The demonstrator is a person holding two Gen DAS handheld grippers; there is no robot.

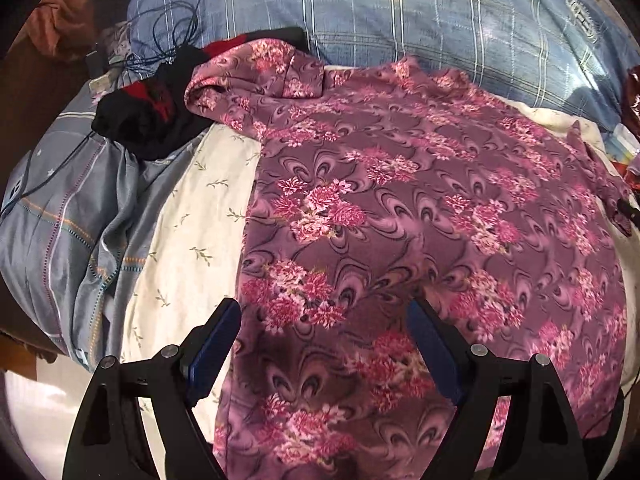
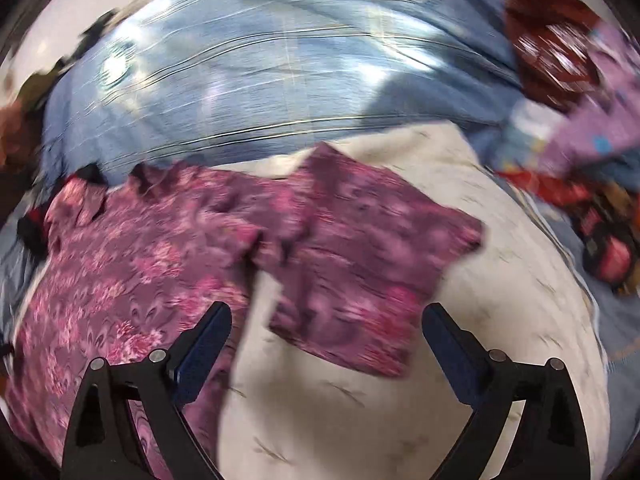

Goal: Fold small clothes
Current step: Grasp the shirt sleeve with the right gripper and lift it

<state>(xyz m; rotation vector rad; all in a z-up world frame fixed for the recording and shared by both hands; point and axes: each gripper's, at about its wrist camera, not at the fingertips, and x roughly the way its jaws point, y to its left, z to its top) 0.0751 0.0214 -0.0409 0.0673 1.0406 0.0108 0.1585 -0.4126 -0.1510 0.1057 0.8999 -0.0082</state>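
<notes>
A cream sheet (image 1: 192, 240) with small sprigs covered the bed, and a blue checked quilt (image 1: 400, 8) lay bunched along its far side. At the left edge a grey-blue striped cloth (image 1: 60, 232) sat crumpled, with a black and red garment (image 1: 152, 120) heaped at its far end and thin blue cables (image 1: 176, 36) trailing over it.

The purple floral top (image 1: 400, 208) lay spread flat on the sheet, filling most of the left wrist view. Its far left sleeve (image 1: 248, 76) was folded back on itself beside the black and red garment. The left gripper (image 1: 324, 312) hung low over the near part of the top, its jaws wide apart and holding nothing, the blue pads (image 1: 216, 352) on either side of a patch of the flowered fabric. Whether the fingertips touched the cloth could not be told.

The right wrist view was badly smeared by motion. In it the body of the top (image 2: 120, 264) lay to the left, and its other sleeve (image 2: 360, 256) stretched out across the cream sheet (image 2: 520, 320) towards the right. The right gripper (image 2: 328, 316) was likewise spread open and empty, with the near hem of that sleeve lying between and just beyond its fingers. A jumble of red, lilac and dark things (image 2: 580, 120) lay at the far right, too blurred to name.
</notes>
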